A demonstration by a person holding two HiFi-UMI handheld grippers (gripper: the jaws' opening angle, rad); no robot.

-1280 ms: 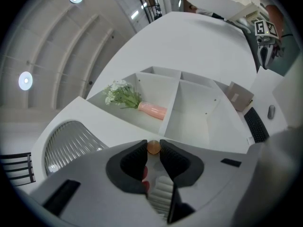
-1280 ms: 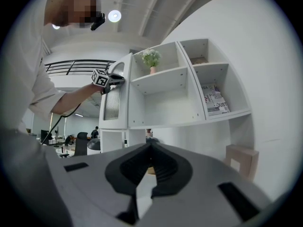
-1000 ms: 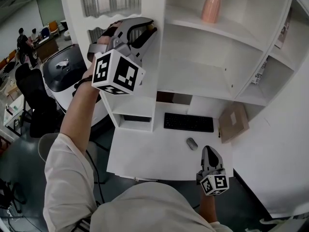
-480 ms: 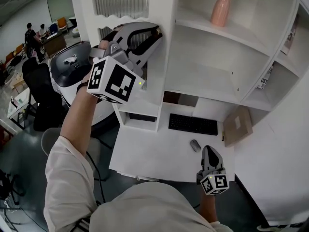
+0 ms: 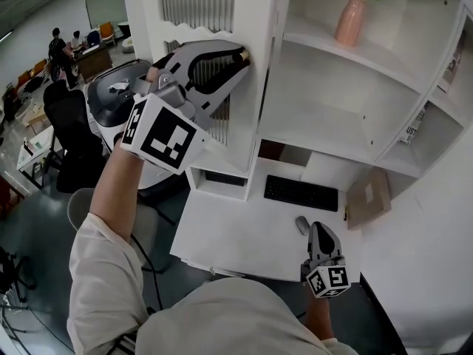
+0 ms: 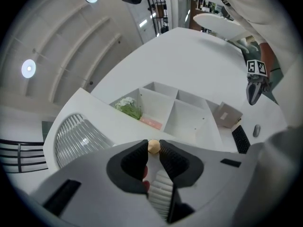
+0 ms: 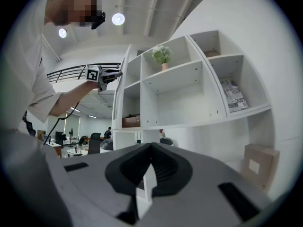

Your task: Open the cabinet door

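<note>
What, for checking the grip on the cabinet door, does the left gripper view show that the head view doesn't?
Only the left gripper view: the left claw with its pads pressed from both sides on a small round tan knob, plus the ceiling lights.
Only the head view: that claw's marker cube, the person's forearm and a black office chair.
Both: the pink vase, keyboard, mouse, cardboard box and right claw.

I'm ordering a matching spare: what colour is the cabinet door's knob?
The knob is pale tan; the left gripper view shows it best.
</note>
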